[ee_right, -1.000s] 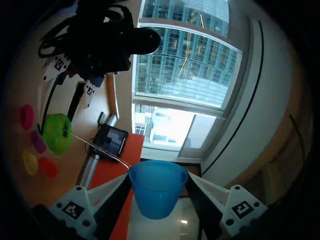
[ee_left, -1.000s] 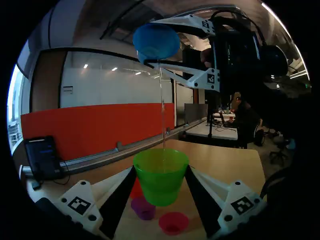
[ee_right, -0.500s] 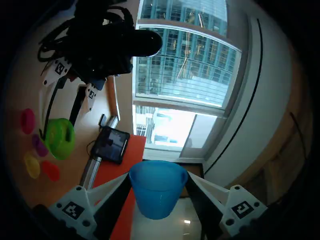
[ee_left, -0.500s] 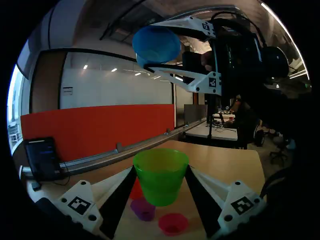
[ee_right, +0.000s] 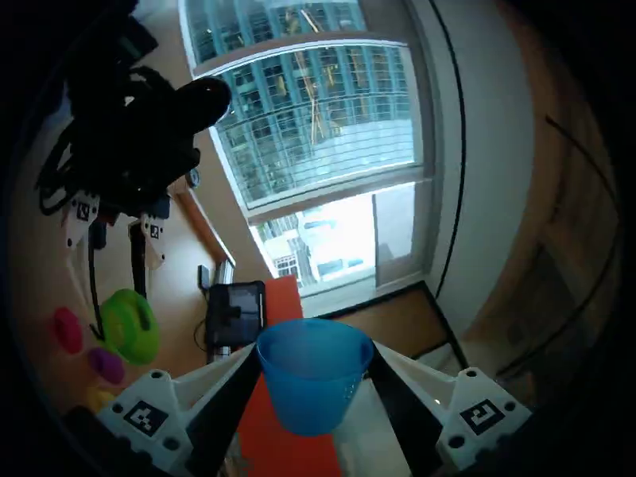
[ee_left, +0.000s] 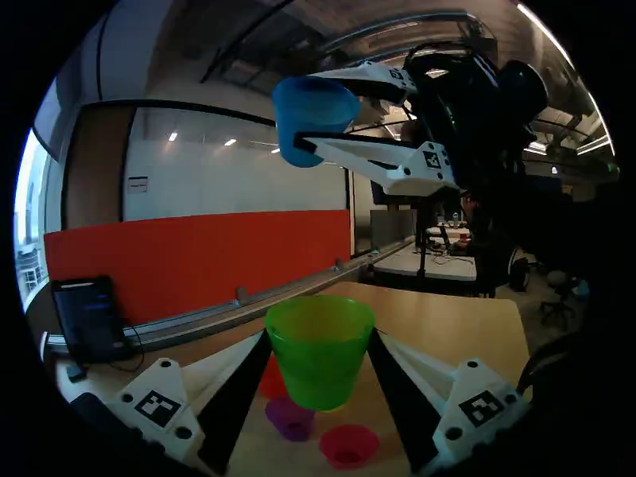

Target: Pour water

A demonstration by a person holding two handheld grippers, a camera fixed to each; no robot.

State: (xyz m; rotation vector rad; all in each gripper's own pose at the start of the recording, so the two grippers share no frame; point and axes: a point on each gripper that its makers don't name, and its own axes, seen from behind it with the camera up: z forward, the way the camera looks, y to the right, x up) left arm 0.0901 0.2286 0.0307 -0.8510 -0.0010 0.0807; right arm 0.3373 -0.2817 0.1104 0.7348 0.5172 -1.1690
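Grip check: left gripper (ee_left: 319, 340) clamps the green cup (ee_left: 319, 364) over the table (ee_left: 453, 318). Beyond and higher, right gripper (ee_right: 314, 356) clamps the tilted blue cup (ee_right: 312, 391). Risk: water dripping from that height could miss the green rim and wet the table.

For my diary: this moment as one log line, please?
left jaws: shut on green cup | right jaws: shut on blue cup | water stream: none seen
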